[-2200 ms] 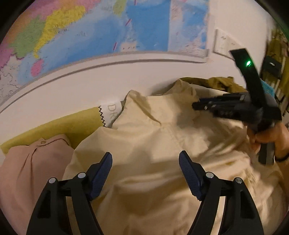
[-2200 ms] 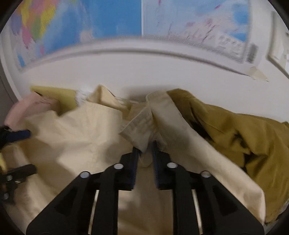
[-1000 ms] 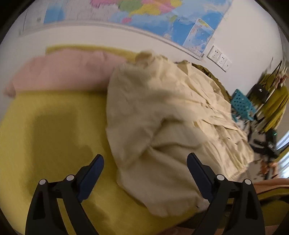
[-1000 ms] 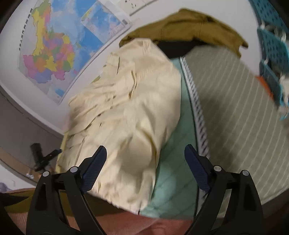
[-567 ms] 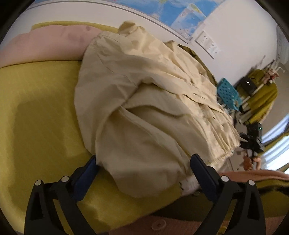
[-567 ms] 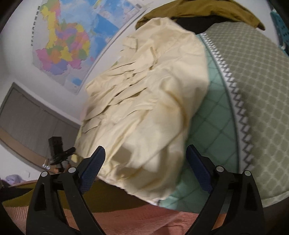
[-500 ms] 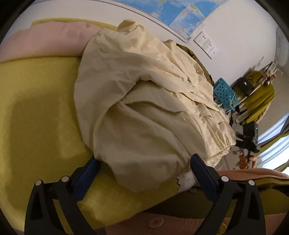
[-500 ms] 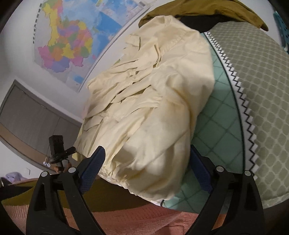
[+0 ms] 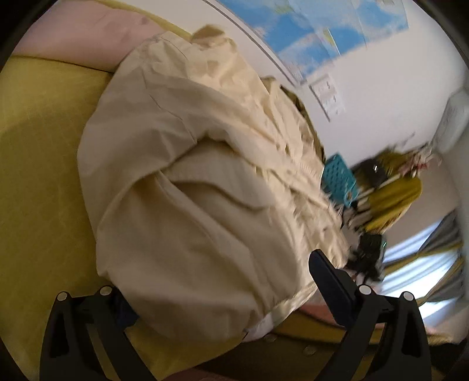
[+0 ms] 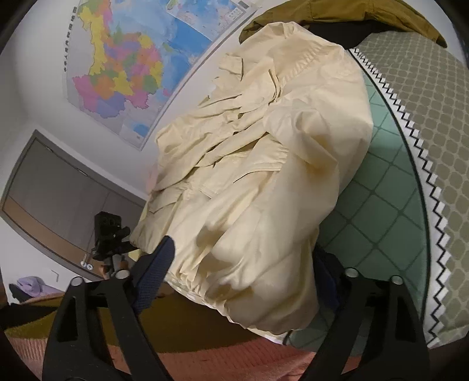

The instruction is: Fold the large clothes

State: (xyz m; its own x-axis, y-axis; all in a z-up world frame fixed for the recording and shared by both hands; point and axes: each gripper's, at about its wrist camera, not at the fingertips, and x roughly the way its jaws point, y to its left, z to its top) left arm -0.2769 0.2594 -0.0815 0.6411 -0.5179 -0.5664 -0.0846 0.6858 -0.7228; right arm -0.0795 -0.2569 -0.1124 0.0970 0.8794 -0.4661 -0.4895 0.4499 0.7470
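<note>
The left gripper (image 9: 222,293) is at the near hem of a big cream jacket (image 9: 205,175). Its two fingers stand wide apart, one on each side of the hem. The left finger is partly hidden under the cloth, and the right finger (image 9: 328,284) shows clear beside it. The pads do not look pressed on the cloth, so this gripper is open with the hem between its fingers.

The right gripper (image 10: 243,269) is at the other near corner of the same cream jacket (image 10: 263,161). Its jaws are closing, and the puffy hem sits between them. The left finger (image 10: 155,269) is just beside the cloth, while the right finger is mostly hidden behind the bulge — a firm squeeze does not show.

The jacket lies in a crumpled heap on a bed. On the left side it rests on a yellow cover (image 9: 38,175). On the right side it rests on a green checked blanket (image 10: 381,190) with a zigzag edge.

Farther back, a pink pillow (image 9: 82,38) lies by the wall, and an olive-brown garment (image 10: 366,14) sits past the jacket's collar. A bright map (image 10: 123,58) hangs on the white wall — and a teal basket (image 9: 340,178) stands far off to the side.
</note>
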